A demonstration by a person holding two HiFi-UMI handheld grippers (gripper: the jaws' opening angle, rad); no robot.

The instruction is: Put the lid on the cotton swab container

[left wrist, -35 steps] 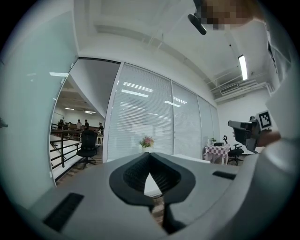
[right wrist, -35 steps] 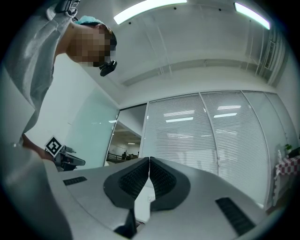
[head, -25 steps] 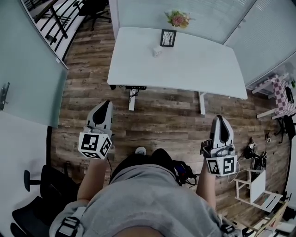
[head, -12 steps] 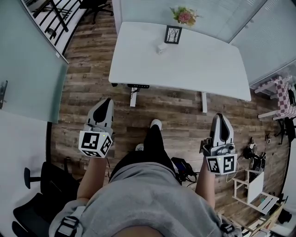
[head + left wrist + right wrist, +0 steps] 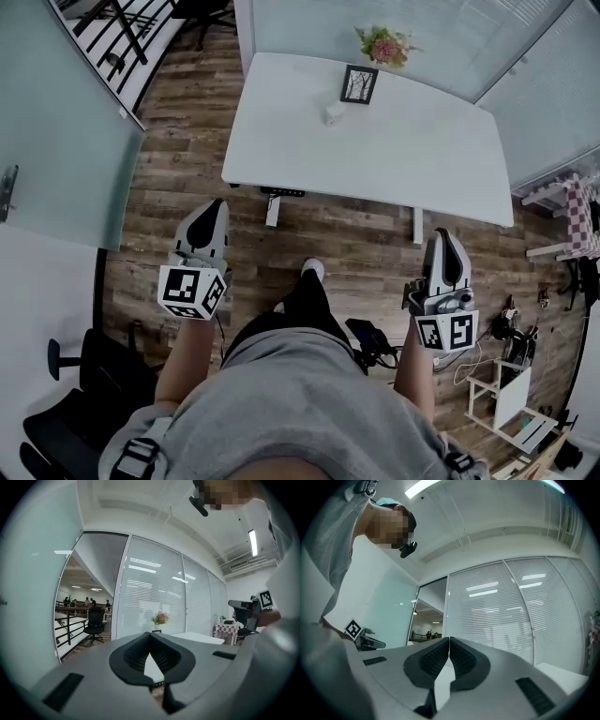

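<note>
A small white object (image 5: 334,114), perhaps the cotton swab container, stands on the far part of the white table (image 5: 422,159); it is too small to make out a lid. My left gripper (image 5: 213,210) is held over the wooden floor, well short of the table, shut with nothing in it. My right gripper (image 5: 444,238) is level with it on the right, also shut and empty. In the left gripper view the jaws (image 5: 150,635) meet, with the table (image 5: 201,638) beyond. The right gripper view shows its jaws (image 5: 449,640) closed against blinds.
A black picture frame (image 5: 359,83) and a pot of pink flowers (image 5: 385,45) stand at the table's back edge. Glass walls with blinds run behind and to the left. A white rack (image 5: 511,403) and cables sit at the right; a black chair (image 5: 66,412) is behind on the left.
The table has come nearer and lower in the head view as the person walks towards it. One leg has stepped forward. Both grippers stay shut and travel along.
</note>
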